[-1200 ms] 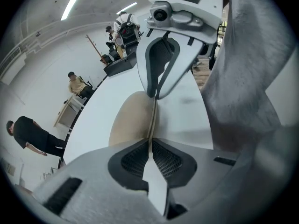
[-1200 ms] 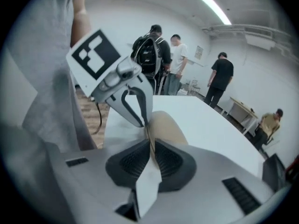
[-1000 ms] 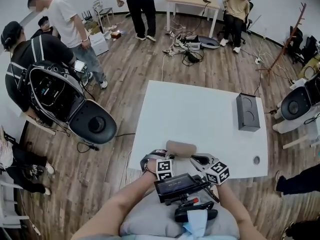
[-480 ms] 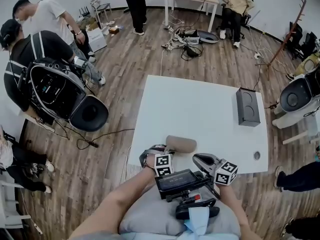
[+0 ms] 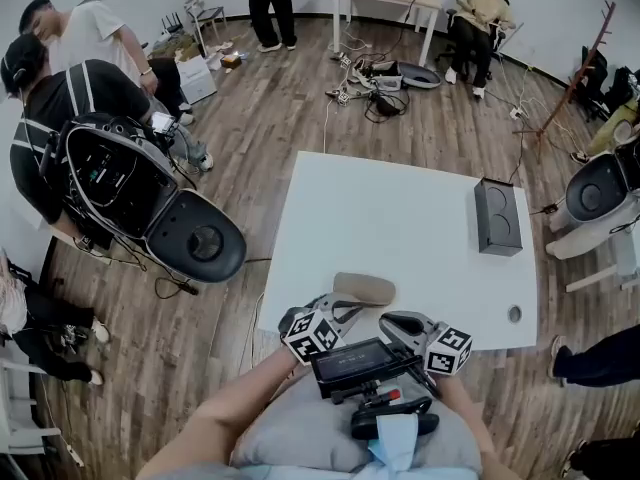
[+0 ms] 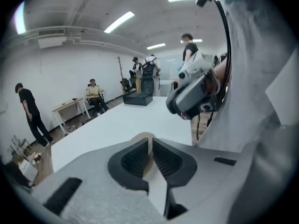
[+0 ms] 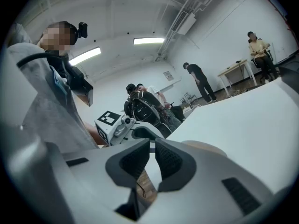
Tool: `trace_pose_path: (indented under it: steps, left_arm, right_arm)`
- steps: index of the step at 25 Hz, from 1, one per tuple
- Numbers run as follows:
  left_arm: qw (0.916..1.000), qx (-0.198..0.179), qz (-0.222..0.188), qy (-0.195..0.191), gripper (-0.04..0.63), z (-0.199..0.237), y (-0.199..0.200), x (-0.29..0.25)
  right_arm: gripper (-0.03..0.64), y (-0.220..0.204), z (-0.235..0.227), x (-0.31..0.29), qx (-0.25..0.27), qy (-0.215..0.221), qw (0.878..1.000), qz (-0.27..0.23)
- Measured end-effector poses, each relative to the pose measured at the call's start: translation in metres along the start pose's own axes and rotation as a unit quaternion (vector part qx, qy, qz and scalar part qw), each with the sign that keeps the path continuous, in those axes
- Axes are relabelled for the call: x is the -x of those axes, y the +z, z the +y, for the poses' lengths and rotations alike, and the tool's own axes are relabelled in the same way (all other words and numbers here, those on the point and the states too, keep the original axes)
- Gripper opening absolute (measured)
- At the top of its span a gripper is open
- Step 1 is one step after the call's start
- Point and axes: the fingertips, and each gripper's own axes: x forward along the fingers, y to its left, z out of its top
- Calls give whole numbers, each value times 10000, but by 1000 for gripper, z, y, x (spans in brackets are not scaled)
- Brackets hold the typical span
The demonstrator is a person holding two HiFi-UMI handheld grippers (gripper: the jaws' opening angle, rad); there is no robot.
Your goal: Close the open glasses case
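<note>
Forearms angled inward toward a shut glasses case
Nearest, the right gripper lies almost level, jaws nearly together and empty. The left gripper angles downward, equally narrow and empty, tips just beside the tan case, which rests at the tabletop's near edge.
</note>
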Motion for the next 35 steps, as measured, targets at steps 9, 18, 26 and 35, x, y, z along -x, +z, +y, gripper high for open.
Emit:
trace_pose_path:
  steps: [9,18,26,35]
  left_arm:
    - [9635,1805,-1785,-848,40,-36,22,50]
    - [9669,1743,-1677,-814,40,-39,21,52]
    - [9629,1975,-1712,-674,40,-36,14,50]
    - [9647,1919,-1645,-741,40,-39,14,52]
  right_arm:
    - [49,-14,22,0,-101,345,9993,65]
    - [49,-13,34,-8,-33,353,9994,66]
    - [41,-39,20,-3,9,340,9984,448]
    - [39,-28,31,-10,-138,332,9991,203]
